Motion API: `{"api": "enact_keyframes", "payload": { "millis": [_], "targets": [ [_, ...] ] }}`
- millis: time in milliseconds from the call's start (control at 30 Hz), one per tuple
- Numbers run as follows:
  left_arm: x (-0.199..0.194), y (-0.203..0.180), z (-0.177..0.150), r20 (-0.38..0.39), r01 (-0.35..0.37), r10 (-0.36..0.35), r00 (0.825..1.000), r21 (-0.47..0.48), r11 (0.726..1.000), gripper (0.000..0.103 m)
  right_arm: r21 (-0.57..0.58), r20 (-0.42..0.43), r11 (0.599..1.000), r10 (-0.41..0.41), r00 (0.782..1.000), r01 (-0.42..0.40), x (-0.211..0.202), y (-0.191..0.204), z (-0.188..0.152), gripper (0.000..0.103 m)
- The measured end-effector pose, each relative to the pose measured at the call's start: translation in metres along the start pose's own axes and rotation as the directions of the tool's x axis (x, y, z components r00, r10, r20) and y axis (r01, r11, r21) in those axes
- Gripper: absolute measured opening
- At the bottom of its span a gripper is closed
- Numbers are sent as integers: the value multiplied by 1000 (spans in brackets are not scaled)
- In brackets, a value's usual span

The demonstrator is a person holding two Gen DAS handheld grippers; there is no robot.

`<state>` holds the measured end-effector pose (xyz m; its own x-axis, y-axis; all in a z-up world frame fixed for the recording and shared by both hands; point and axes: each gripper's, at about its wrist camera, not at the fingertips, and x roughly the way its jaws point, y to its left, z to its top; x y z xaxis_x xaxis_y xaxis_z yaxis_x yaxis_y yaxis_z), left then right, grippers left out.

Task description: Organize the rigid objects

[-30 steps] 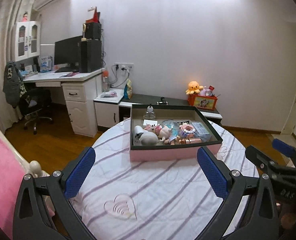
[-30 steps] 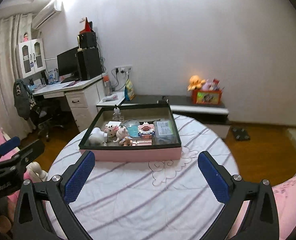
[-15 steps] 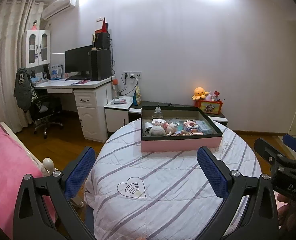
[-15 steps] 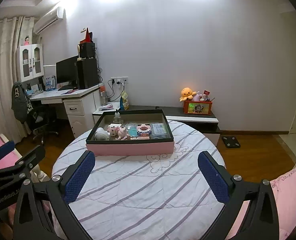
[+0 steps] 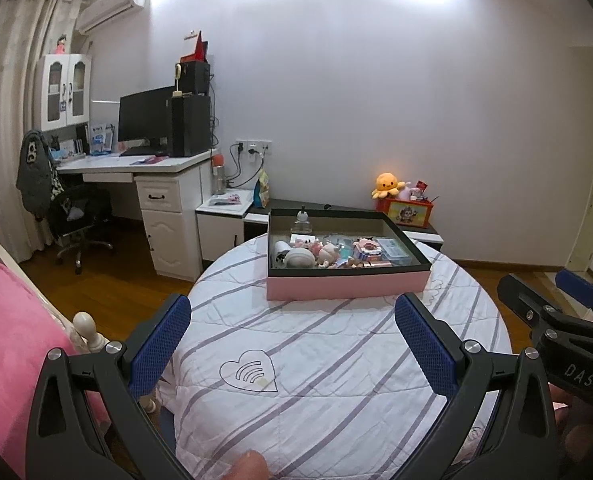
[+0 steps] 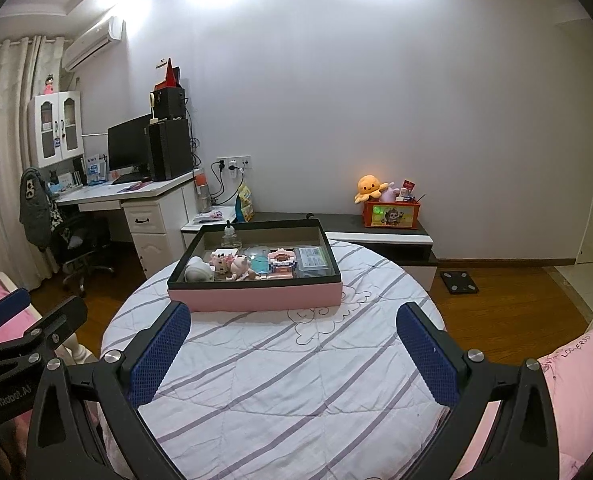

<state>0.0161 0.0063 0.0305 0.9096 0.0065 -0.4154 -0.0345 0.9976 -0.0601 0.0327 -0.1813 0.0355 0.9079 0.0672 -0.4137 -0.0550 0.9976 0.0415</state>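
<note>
1. The left gripper [image 5: 292, 346] hangs above the near part of the round table [image 5: 336, 360], its blue-padded jaws spread wide with nothing between them.
2. The right gripper [image 6: 292, 350] is likewise wide apart and holds nothing, also over the near part of the table (each gripper shows at the edge of the other's view).
3. A pink tray [image 6: 256, 296] with a dark rim sits toward the far edge of the table, well apart from both grippers.
4. Inside the tray, a row of small objects lies along its near wall: a grey-white rounded toy [image 6: 198, 270] at the left end, a pink figurine [image 6: 240, 266], a block-built model [image 6: 282, 262] and a clear plastic case [image 6: 312, 258] at the right end.
5. A small clear bottle [image 6: 231, 236] stands upright by the tray's far wall.
</note>
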Motion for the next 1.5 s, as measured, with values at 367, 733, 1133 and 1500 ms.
{"api": "enact_keyframes", "payload": {
  "millis": [367, 733, 1133, 1500],
  "targets": [
    [5, 3, 0, -19, 26, -26, 999, -17, 1000, 103, 3, 0, 1000, -4, 1000, 4, -1, 1, -1, 103],
    [5, 1, 2, -23, 37, -37, 999, 3, 999, 103, 2, -3, 1000, -4, 1000, 4, -1, 1, -1, 103],
    [5, 2, 3, -21, 38, -38, 999, 4, 999, 103, 2, -8, 1000, -1, 1000, 1, 0, 1, -1, 103],
    [4, 2, 3, -17, 41, -41, 999, 3, 999, 103, 2, -8, 1000, 1, 1000, -1, 0, 1, -1, 103]
  ]
}}
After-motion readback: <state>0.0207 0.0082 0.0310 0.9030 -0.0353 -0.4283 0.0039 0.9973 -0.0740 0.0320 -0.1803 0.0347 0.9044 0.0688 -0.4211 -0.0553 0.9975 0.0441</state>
